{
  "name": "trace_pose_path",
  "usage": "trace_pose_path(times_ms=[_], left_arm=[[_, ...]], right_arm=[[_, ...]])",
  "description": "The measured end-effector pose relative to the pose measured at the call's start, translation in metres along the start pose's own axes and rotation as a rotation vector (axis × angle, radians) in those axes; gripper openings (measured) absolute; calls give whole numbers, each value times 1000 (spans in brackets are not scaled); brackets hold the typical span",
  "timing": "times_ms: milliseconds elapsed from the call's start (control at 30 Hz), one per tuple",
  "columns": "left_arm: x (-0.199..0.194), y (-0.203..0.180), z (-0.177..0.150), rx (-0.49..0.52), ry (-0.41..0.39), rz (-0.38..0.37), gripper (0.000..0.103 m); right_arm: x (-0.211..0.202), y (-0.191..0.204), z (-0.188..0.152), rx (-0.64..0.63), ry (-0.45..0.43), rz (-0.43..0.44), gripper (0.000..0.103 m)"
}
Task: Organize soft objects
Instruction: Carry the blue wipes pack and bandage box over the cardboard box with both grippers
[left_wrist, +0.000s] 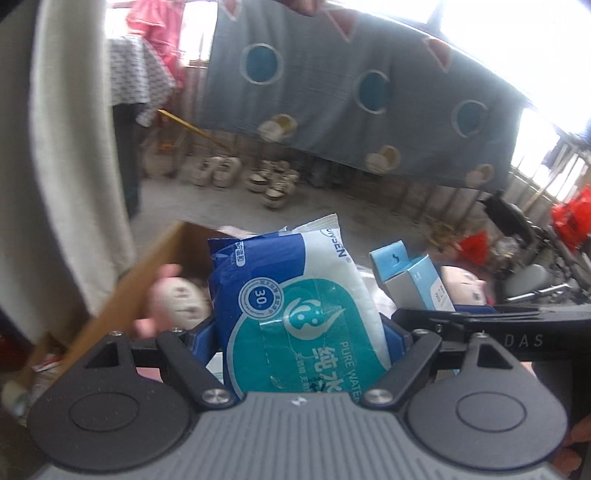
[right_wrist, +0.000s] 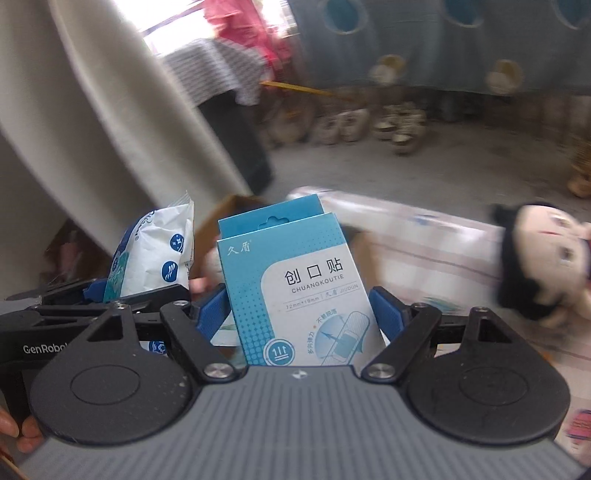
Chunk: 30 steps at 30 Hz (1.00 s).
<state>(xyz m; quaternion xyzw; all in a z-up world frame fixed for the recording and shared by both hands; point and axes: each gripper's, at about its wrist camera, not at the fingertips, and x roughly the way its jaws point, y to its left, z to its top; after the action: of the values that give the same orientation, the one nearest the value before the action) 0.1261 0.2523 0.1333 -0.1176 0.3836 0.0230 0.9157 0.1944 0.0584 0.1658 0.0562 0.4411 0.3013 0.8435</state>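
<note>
A: Beyond both tongs hangs the large grey-blue cloth with round teal patches (left_wrist: 332, 92). Nearer, ahead and left of the left tongs (left_wrist: 301, 332), sits the open brown cardboard box (left_wrist: 122, 291); the pale pink plush doll (left_wrist: 177, 295) appears to lie inside it, though blur makes that uncertain.

B: And what are they carrying?

A: The left tongs are clenched on the blue, white and teal soft plastic wipes pack (left_wrist: 295, 302), which stands upright between the blue pads. It looks squashy and slick, so gripping across the full lower body seems safest. The right tongs (right_wrist: 301, 314) are clamped on the small light-blue cardboard plaster box (right_wrist: 295, 291), which is probably light, stiff and easily crushed; its narrow sides suit the pads.

B: Anything else?

A: Right of the right tongs lies the black-haired plush doll (right_wrist: 546, 262).
</note>
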Motion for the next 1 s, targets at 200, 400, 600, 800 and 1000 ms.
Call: trace_pose_path(times_ms=[200, 400, 600, 800, 1000], left_arm=[[-14, 51, -20, 29, 28, 56, 85], [-5, 73, -51, 119, 107, -6, 85], [34, 62, -79, 247, 214, -96, 85], [68, 50, -102, 345, 306, -123, 85], [95, 52, -116, 367, 410, -145, 85]], right_arm=[[39, 64, -8, -82, 82, 80, 81], [65, 74, -22, -89, 157, 70, 81], [72, 54, -25, -65, 164, 66, 81], [81, 36, -25, -49, 172, 87, 81], [91, 33, -22, -40, 173, 108, 81]])
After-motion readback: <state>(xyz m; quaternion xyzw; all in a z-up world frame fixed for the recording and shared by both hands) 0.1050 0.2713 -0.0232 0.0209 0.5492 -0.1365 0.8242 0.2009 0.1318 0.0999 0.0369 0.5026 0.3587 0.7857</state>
